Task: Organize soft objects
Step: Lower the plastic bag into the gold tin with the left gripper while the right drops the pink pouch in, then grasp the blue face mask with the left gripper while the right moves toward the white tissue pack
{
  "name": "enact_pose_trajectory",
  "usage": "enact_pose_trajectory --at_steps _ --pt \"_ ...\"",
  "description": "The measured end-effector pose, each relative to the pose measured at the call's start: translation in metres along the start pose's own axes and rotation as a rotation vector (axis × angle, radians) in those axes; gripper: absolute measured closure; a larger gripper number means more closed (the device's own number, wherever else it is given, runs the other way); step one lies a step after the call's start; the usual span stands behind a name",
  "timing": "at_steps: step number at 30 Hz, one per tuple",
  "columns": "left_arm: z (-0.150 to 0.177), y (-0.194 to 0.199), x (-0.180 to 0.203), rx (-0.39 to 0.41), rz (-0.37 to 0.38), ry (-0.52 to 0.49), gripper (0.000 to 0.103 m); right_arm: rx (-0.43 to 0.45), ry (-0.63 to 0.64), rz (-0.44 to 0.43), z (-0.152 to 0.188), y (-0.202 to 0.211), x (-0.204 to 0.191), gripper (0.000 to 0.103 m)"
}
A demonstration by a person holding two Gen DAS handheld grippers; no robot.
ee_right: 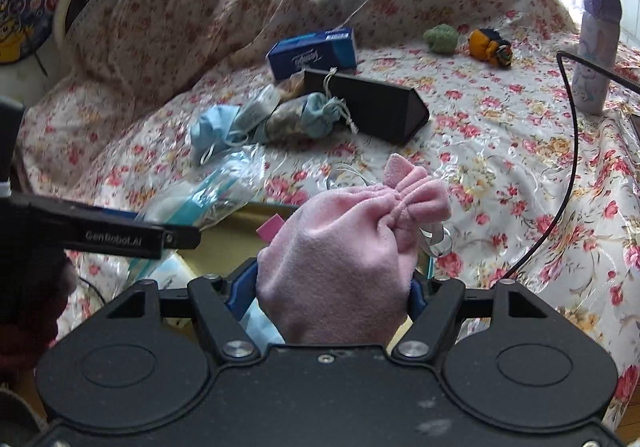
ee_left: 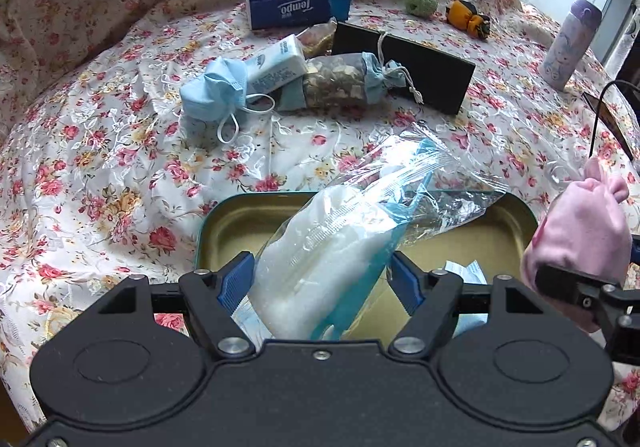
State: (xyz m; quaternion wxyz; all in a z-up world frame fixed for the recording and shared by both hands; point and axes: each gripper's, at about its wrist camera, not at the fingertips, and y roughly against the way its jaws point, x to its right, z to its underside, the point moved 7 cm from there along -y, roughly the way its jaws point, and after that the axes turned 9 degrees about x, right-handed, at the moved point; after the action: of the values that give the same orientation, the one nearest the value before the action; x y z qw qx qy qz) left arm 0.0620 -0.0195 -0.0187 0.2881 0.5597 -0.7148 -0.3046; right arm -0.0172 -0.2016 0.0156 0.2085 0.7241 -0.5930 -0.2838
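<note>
My left gripper (ee_left: pixel 320 279) is shut on a clear zip bag of white cotton (ee_left: pixel 324 247) and holds it over an open teal tin with a gold inside (ee_left: pixel 240 223). My right gripper (ee_right: pixel 332 283) is shut on a pink fleece drawstring pouch (ee_right: pixel 340 247), held just right of the tin; the pouch also shows in the left wrist view (ee_left: pixel 580 231). A blue face mask (ee_left: pixel 216 91), a white tissue pack (ee_left: pixel 276 67) and a mesh drawstring sachet (ee_left: pixel 344 83) lie together farther back on the floral cloth.
A blue Tempo tissue box (ee_left: pixel 296 3), a black triangular case (ee_left: pixel 416 67), a green sponge ball (ee_left: pixel 420 3) and an orange toy (ee_left: pixel 468 19) lie at the back. A purple bottle (ee_left: pixel 572 43) stands at the right edge. A black cable (ee_right: pixel 568 151) hangs at right.
</note>
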Motion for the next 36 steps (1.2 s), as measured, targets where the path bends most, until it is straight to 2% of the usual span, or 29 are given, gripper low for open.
enact_pose_trajectory --at_steps 4,7,8,20,36 --pt "0.002 0.002 0.002 0.003 0.005 -0.017 0.032 -0.019 0.023 0.002 0.002 -0.001 -0.003 0.032" --pt "0.002 0.005 0.003 0.013 0.014 -0.018 0.023 -0.029 0.042 -0.012 0.004 -0.001 -0.006 0.03" --pt "0.002 0.005 0.004 0.015 0.016 -0.018 0.022 -0.028 0.045 -0.015 0.005 -0.001 -0.007 0.022" --pt "0.002 0.005 0.008 0.01 0.018 -0.031 0.022 -0.004 0.052 0.0 0.001 -0.002 -0.004 0.021" --pt "0.002 0.0 0.004 -0.013 0.008 -0.019 0.022 -0.02 0.023 0.021 -0.001 -0.015 0.002 0.021"
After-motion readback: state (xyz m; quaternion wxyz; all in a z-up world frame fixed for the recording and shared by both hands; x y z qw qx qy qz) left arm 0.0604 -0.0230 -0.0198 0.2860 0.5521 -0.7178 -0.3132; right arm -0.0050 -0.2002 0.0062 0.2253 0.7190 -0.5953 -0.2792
